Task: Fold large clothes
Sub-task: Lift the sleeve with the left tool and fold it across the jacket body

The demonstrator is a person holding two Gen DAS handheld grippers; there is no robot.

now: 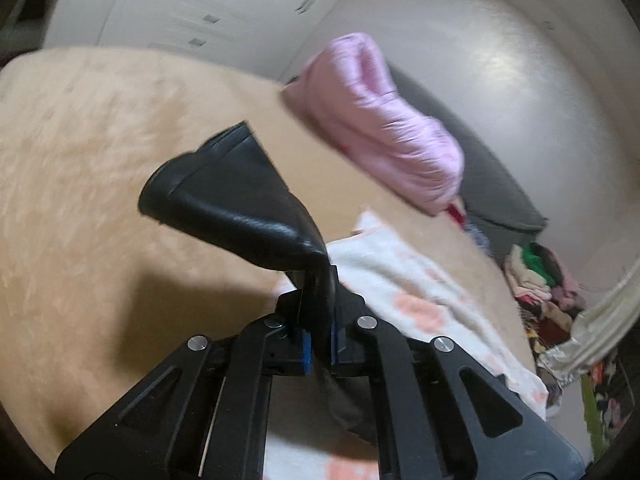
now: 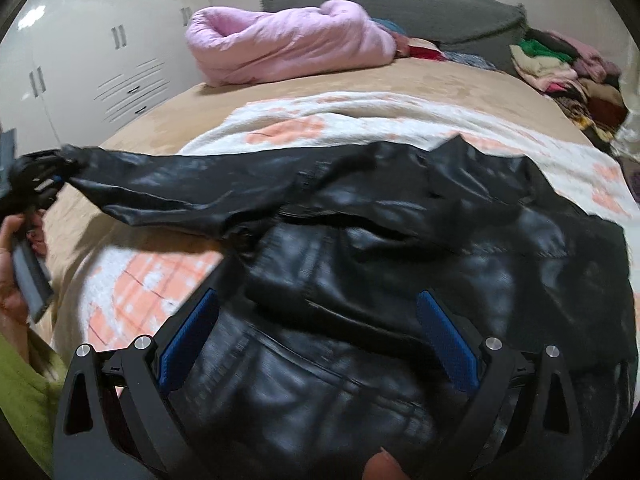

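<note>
- A bed (image 2: pixel 440 80) covered in a tan spread is seen across both views, with white wardrobe doors (image 2: pixel 100 60) behind it on the left.
- A white blanket with peach flower patches (image 2: pixel 320 120) is spread over the bed's near half.
- A black leather jacket (image 2: pixel 400 260) is laid on that blanket, its body bunched in the near foreground and one sleeve (image 2: pixel 200 188) stretched out toward the left edge of the right wrist view.
- A rolled pink quilt (image 2: pixel 288 48) is placed at the far end of the bed, against a dark grey headboard (image 2: pixel 440 8).
- A heap of mixed coloured clothes (image 2: pixel 568 68) is piled beside the bed's far right corner.
- The right gripper (image 2: pixel 316 340) is held over the jacket's body with its blue pads wide apart; nothing is pressed between them.
- The left gripper (image 1: pixel 318 344) is clenched on the sleeve's cuff end, which is pinched between the blue pads and lifted off the spread, the cuff (image 1: pixel 224 188) sticking up and flaring above the jaws.
- A hand (image 2: pixel 16 264) and a green cuff of clothing are glimpsed at the left edge of the right wrist view.
</note>
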